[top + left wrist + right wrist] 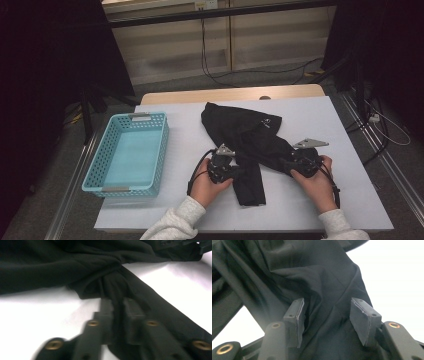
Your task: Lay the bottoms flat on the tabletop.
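1. hidden: in the high view both sets of jaws are lost against the black garment [250, 145]; the left gripper [239, 172] and right gripper [286, 164] read as dark lumps under the hands. the room's edges drop into black.
2. left gripper view, blurred: jaws pressed nearly together, pinching a narrow fold of the garment [117, 285].
3. right gripper view: jaws spread, cloth [324, 290] bunched between them; the pads stand off it, not squeezing.
4. surface [325, 125]: white sheet over a pale wooden top. garment lies mid-surface, crumpled, one strip trailing toward the person.
5. blue basket [162, 150]: perforated plastic, rectangular, left of the garment, apart from it.
6. room: grey floor, cables [220, 75], pale wall panels.
7. cloth: thin, matte, softly creased.
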